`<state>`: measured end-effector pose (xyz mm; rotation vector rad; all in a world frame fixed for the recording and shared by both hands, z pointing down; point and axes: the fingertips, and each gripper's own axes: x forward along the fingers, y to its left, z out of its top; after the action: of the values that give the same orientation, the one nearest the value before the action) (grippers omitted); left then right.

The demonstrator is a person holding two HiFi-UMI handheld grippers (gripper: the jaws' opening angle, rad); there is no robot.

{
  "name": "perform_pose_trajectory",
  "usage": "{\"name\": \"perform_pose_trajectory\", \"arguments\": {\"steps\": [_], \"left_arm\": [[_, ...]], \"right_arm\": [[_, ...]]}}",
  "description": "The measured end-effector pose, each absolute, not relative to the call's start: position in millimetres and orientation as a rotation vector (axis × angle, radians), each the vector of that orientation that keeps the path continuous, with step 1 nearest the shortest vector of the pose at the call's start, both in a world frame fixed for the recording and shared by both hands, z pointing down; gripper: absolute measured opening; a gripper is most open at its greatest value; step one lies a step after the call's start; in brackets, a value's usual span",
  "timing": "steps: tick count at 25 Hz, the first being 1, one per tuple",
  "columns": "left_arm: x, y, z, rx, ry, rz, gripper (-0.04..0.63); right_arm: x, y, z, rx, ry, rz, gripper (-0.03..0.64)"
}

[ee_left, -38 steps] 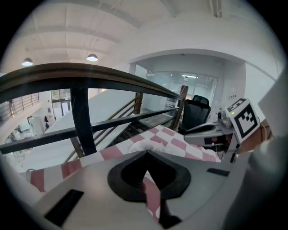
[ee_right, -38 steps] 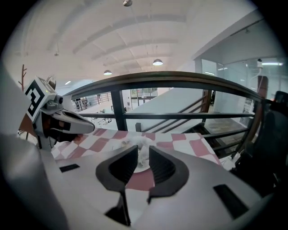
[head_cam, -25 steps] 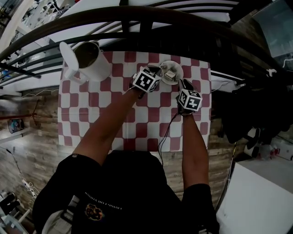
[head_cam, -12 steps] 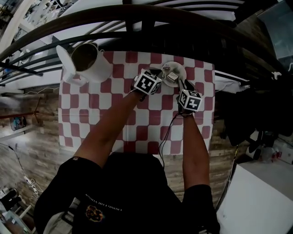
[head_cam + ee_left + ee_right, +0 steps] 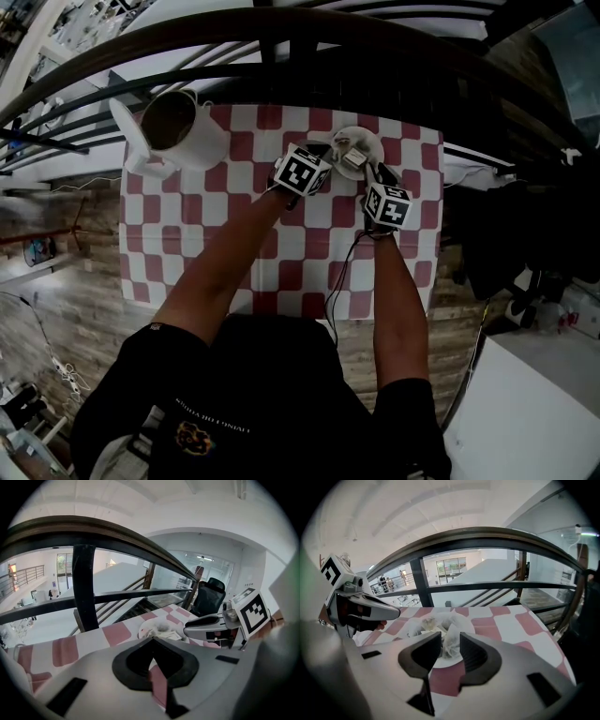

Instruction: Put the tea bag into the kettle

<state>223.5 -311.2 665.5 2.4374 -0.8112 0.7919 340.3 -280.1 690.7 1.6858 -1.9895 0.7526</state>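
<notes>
Well, the biggest thing is the worktop with its red and white checked cloth [image 5: 281,272]. On its far left corner stands the tall white kettle [image 5: 192,131] with its lid tipped open, so the dark inside is free. It is well apart from both claws.

Next come the claws. The left claw [image 5: 151,643] has its jaws together with nothing in them, and it waits just beside the plate. The right claw [image 5: 450,638] has just been opening its jaws and now they stand wide apart. A tea bag shows in the gap, but the pads are not pressing on it.

Then there is the small round white plate [image 5: 376,141] near the far edge of the cloth. On it lies the crumpled white tea bag [image 5: 451,651], with more soft paper beside it.

I think the tea bag is very light, soft and easy to tear. A gentle pinch on its raised top part looks best, not a hard squeeze
</notes>
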Motion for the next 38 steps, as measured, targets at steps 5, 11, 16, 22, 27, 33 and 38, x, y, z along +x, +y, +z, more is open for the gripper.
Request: {"name": "perform_pose_trajectory", "arguments": {"steps": [5,11,16,22,27,33,38], "left_arm": [[224,-311,668,2.432,-0.807,0.795,-0.002],[224,-311,670,2.425,-0.809,0.794,-0.002],[224,-310,671,2.422,-0.803,0.793,-0.002],[223,-308,672,2.419,-0.801,0.799,-0.002],[222,-307,674,2.418,-0.800,0.804,-0.002],[220,-307,674,2.416,-0.803,0.804,-0.002],[217,-307,674,2.409,-0.811,0.808,-0.002]], "right_arm": [[341,-282,693,1.686,-1.989,0.761,0.114],[340,-282,695,1.680,-1.988,0.763,0.114],[341,-280,697,1.682,-1.978,0.765,0.114],[344,-280,697,1.692,-1.968,0.767,0.114],[343,-279,700,1.684,-1.965,0.770,0.114],[341,-279,701,1.672,-1.961,0.769,0.112],[341,-279,703,1.664,-1.949,0.760,0.112]]}}
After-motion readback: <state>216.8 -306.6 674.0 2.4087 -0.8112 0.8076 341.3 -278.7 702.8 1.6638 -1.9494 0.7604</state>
